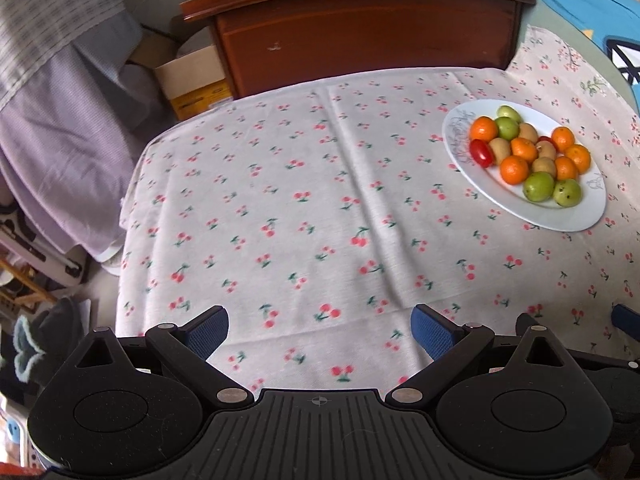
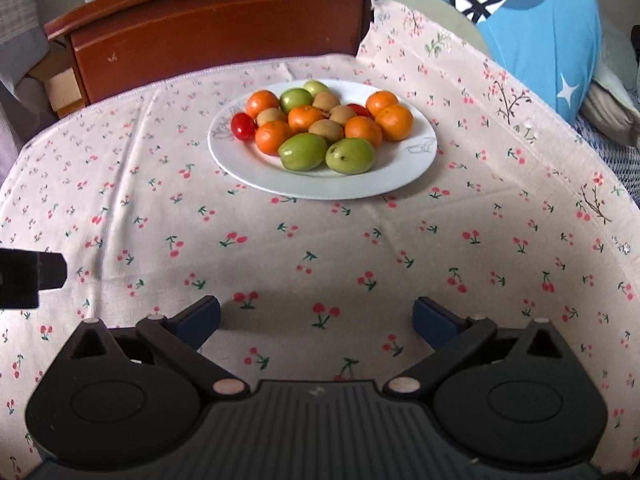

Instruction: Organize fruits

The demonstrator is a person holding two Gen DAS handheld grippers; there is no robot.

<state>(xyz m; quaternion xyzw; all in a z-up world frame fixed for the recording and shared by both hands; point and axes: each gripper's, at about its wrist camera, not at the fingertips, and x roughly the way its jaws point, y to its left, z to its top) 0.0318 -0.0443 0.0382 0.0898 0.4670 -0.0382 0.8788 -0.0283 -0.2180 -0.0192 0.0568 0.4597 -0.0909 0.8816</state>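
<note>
A white plate [image 2: 344, 188] on the cherry-print tablecloth [image 2: 360, 248] holds a heap of fruit: several oranges [image 2: 394, 121], green fruits [image 2: 303, 151], brown kiwis [image 2: 326, 130] and red tomatoes [image 2: 243, 127]. In the left wrist view the same plate [image 1: 576, 220] lies far right, with a tomato [image 1: 480, 153] on its left side. My right gripper [image 2: 316, 320] hovers open over bare cloth, well short of the plate. My left gripper [image 1: 320, 330] is open too, over the cloth's near middle, nothing between its fingers.
A dark wooden cabinet [image 2: 224, 36] stands behind the table. Blue bedding [image 2: 552, 32] lies at the back right. Draped lilac cloth [image 1: 60, 112] and a cardboard box [image 1: 192, 80] sit off the table's left edge. Part of the left gripper [image 2: 28, 276] shows at the right wrist view's left edge.
</note>
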